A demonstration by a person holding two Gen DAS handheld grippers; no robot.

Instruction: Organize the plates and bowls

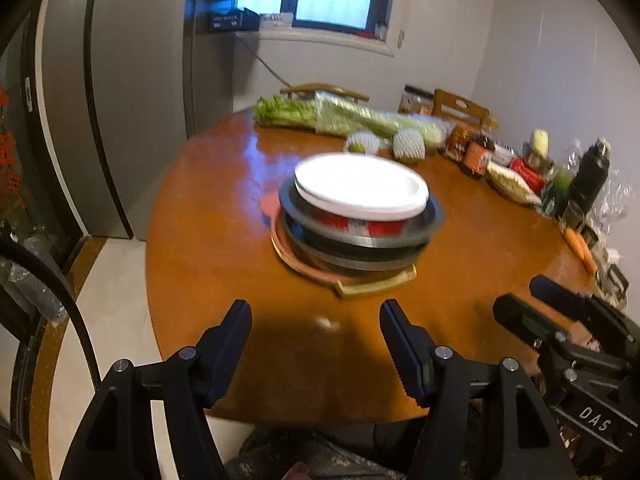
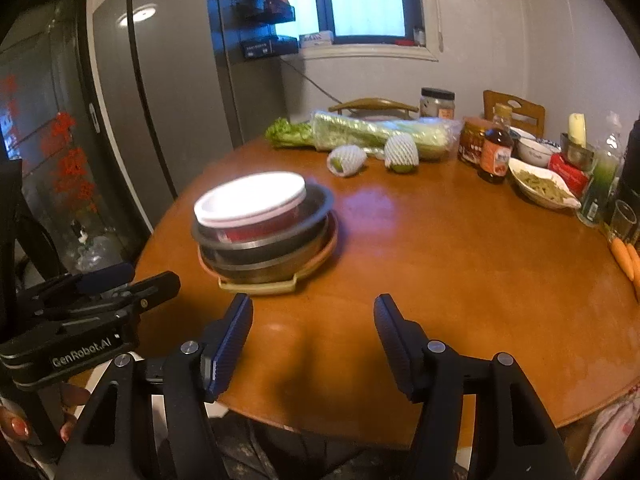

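1. The stack of dishes (image 1: pixel 360 216) is sitting near the middle of the round wooden table (image 1: pixel 208 240). Reading the stack top down: a white plate (image 1: pixel 360 184) is capping a red bowl (image 1: pixel 360 222), which is nesting in two steel bowls (image 1: pixel 356 248), all resting on a tan handled tray (image 1: pixel 372 286). Both views are blurring the stack, so finer detail cannot be told.
2. The left gripper (image 1: pixel 316 344) is hovering over the table edge nearest the person, short of the stack; its jaws are standing spread apart and gripping nothing.
3. The right gripper (image 2: pixel 312 340) is hovering likewise on the near side of the stack, off to the stack's right; its jaws are also standing wide and empty.
4. Judgement: both tools are being held released and level with the stack, probably so that either can close on a rim. Nesting by size is likely keeping the pile stable.
5. Beyond the stack, bagged greens (image 2: pixel 360 132) and two net-wrapped fruits (image 2: pixel 372 156) are lying near the far edge; jars and bottles (image 2: pixel 492 148) are crowding the table to the stack's right.
6. Risk, as judged: the white plate is sitting loose on top and could be sliding if nudged sideways.
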